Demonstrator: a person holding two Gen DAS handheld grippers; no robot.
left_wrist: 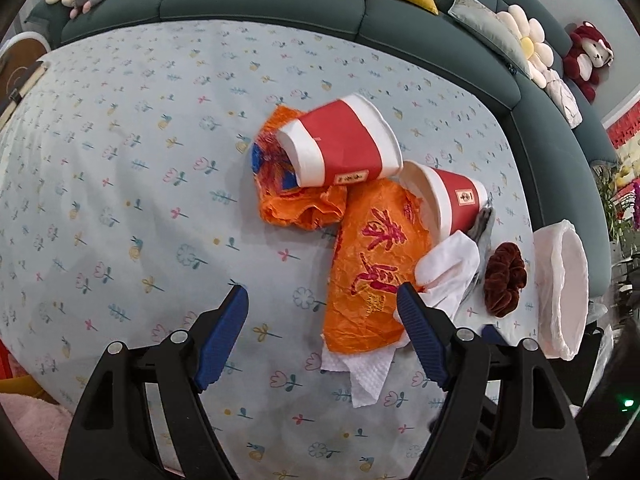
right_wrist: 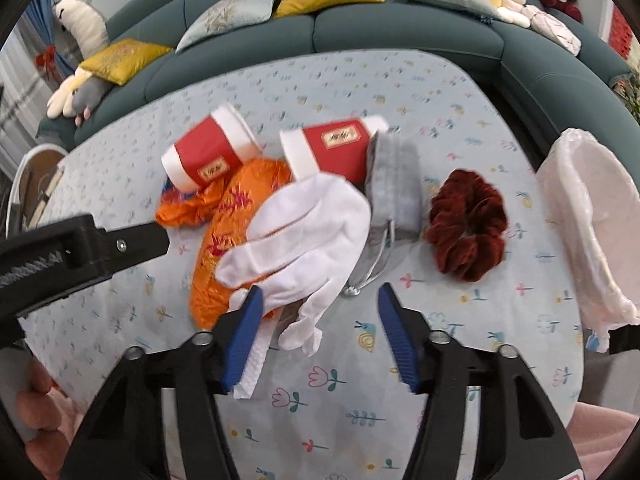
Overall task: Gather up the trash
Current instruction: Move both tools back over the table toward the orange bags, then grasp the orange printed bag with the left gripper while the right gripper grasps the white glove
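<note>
Two red-and-white paper cups (left_wrist: 340,144) (left_wrist: 452,200) lie on their sides on the flowered table, on crumpled orange wrappers (left_wrist: 376,272). A white paper towel (left_wrist: 364,372) pokes out under the wrapper. A white glove (right_wrist: 304,236) lies over the wrapper, next to a grey cloth (right_wrist: 396,184) and a dark red scrunchie (right_wrist: 466,226). My left gripper (left_wrist: 320,300) is open above the table, its right finger over the wrapper's edge. My right gripper (right_wrist: 320,296) is open, its fingers on either side of the glove's cuff.
A white bin lined with a plastic bag (left_wrist: 564,292) (right_wrist: 588,220) stands at the table's right edge. A teal sofa (left_wrist: 280,0) with cushions and soft toys curves behind the table. The left gripper's arm (right_wrist: 80,248) reaches in at the left of the right wrist view.
</note>
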